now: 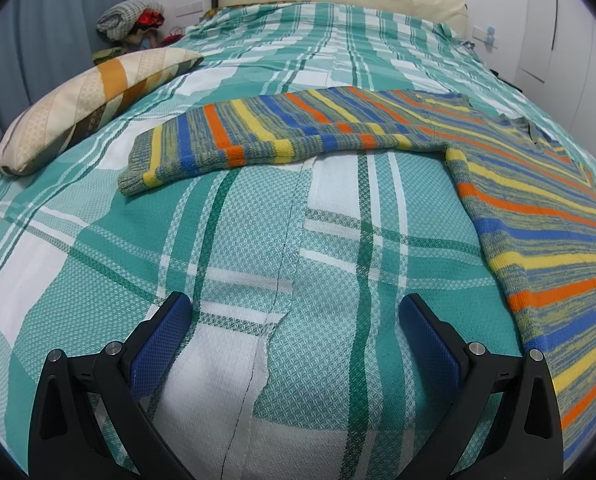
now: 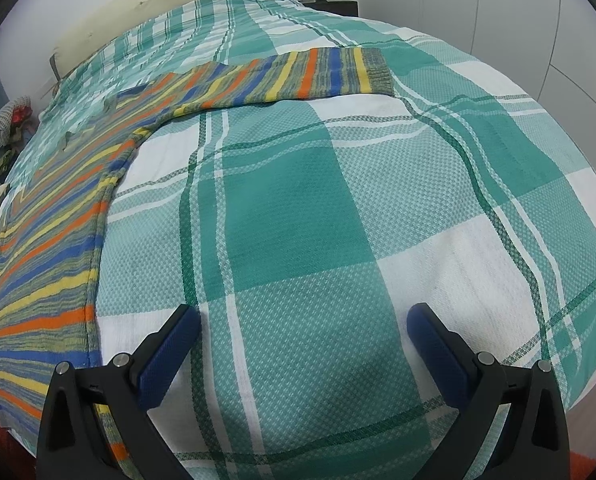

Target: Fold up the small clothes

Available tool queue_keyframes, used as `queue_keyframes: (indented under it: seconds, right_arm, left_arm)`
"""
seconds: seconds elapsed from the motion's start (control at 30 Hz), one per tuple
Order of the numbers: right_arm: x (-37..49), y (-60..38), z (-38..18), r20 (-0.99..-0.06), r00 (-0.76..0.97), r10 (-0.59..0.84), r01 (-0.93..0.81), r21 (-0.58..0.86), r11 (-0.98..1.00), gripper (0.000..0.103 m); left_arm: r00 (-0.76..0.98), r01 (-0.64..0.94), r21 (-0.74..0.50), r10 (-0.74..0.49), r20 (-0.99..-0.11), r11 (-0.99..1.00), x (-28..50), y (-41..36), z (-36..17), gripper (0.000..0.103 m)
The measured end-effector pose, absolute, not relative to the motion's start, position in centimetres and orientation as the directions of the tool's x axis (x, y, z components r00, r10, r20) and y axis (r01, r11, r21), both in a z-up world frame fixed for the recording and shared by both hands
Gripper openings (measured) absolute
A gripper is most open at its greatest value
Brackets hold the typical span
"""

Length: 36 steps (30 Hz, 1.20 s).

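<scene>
The striped knit sweater (image 1: 518,184) is lying flat and unfolded on the bed, front up, with both sleeves extending straight out to the sides. One sleeve (image 1: 225,140) is reaching toward the striped pillow (image 1: 85,100); the other sleeve (image 2: 298,76) is pointing toward the opposite edge of the bed. No fold is showing yet, so the task appears to be at its start: sleeves and body are all remaining to be folded. The left claw (image 1: 293,336) is hovering wide and empty over the green plaid bedspread (image 1: 257,240), below the near sleeve. The right claw (image 2: 304,344) is likewise standing wide and empty, beside the sweater's body (image 2: 49,264).
</scene>
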State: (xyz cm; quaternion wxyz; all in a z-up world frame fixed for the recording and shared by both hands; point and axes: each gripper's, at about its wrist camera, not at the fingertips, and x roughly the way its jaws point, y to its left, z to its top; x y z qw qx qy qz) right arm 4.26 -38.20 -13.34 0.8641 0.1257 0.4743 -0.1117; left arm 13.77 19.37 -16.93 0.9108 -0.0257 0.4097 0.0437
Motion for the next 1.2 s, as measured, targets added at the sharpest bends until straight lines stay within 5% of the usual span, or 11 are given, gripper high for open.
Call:
queue_keyframes:
  seconds: [1.2]
  right_arm:
    - [4.07, -38.16, -13.35, -0.846, 0.528, -0.078, 0.311, 0.108, 0.944, 0.103]
  left_arm:
    - [0.661, -0.101, -0.011, 0.059, -0.748, 0.995, 13.78, 19.36, -16.96, 0.103]
